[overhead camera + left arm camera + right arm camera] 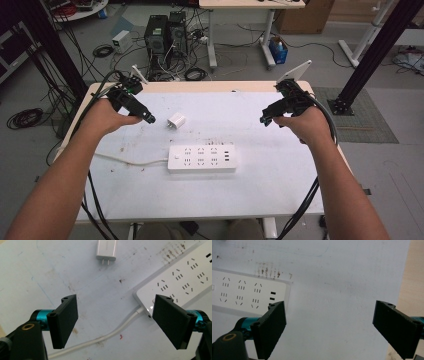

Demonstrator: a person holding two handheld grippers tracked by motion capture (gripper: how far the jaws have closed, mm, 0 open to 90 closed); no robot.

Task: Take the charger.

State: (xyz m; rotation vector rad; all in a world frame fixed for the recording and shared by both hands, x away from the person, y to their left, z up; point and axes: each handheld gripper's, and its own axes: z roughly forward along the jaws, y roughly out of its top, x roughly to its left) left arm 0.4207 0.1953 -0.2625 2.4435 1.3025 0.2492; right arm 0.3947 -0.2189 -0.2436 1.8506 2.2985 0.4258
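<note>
Table (pixel 280 190) with a white, stained top; person at its near side, a black two-jaw gripper in each hand. Left gripper (pixel 150 119) held above the left part of the top, jaws spread wide, nothing between them. Small white plastic plug adapter (pixel 176 121) with two metal prongs lies just beside its tips, toward the right gripper. Right gripper (pixel 263 120) over the right part, jaws likewise wide and empty. Long white rectangular power strip (pixel 201 158) lies flat between the two grippers, nearer the person, touched by neither. Its white cable (pixel 131 161) runs off under the left gripper. In the left gripper view the strip's end (pixel 180 277) sits beyond the right-hand jaw, adapter (pixel 107 250) straight ahead.
</note>
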